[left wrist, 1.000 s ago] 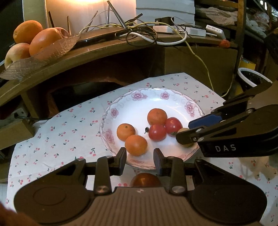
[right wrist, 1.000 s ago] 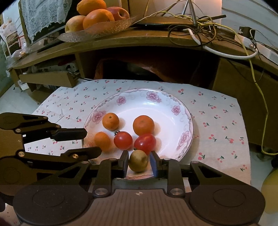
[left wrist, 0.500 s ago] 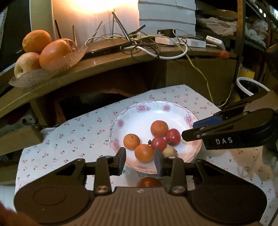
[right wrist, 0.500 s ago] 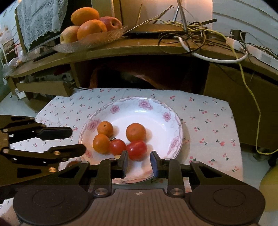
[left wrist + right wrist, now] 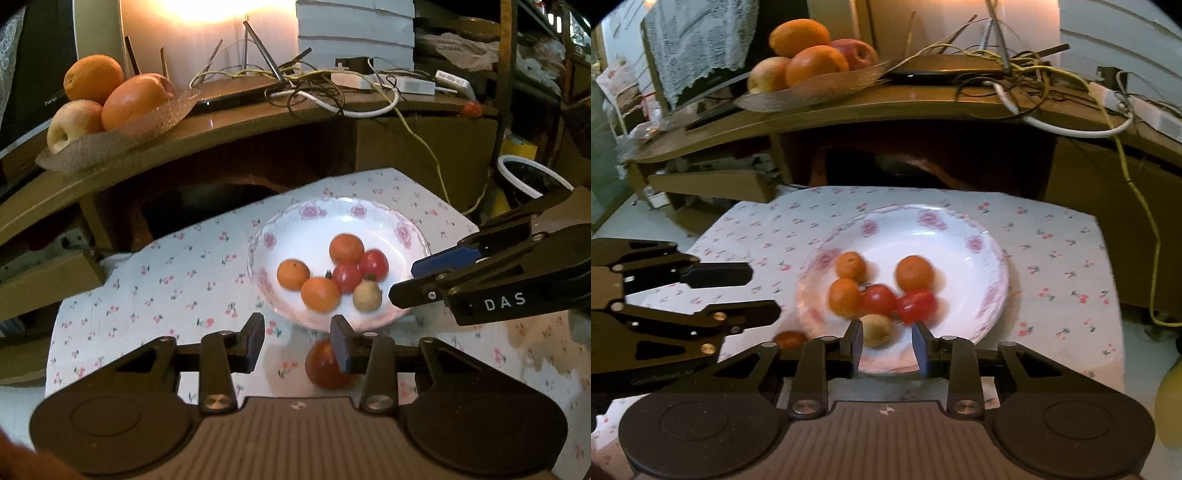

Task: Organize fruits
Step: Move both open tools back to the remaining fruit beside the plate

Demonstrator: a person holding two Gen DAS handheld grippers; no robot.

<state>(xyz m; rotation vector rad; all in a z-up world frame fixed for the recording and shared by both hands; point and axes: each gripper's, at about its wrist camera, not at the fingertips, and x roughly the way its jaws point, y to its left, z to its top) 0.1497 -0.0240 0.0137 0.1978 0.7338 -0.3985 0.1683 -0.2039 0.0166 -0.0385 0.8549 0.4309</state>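
Observation:
A white flowered plate point(image 5: 325, 221) point(image 5: 960, 236) on the cherry-print cloth holds three small oranges, two red tomatoes and a small tan fruit point(image 5: 366, 295) point(image 5: 876, 330). A red tomato point(image 5: 327, 365) point(image 5: 790, 339) lies on the cloth just in front of the plate. My left gripper point(image 5: 297, 341) is open and empty, above the cloth; the loose tomato sits by its right finger. My right gripper point(image 5: 886, 349) is open and empty, over the plate's near rim, with the tan fruit just beyond its left finger.
A glass dish point(image 5: 122, 136) point(image 5: 820, 88) with oranges and apples stands on the wooden shelf behind. Tangled cables point(image 5: 332, 92) lie on the shelf to the right. A white-rimmed bin point(image 5: 528, 177) stands at the far right.
My right gripper let go of the tan fruit onto the plate, opened and drew back. My left gripper also drew back, so the loose tomato shows more fully.

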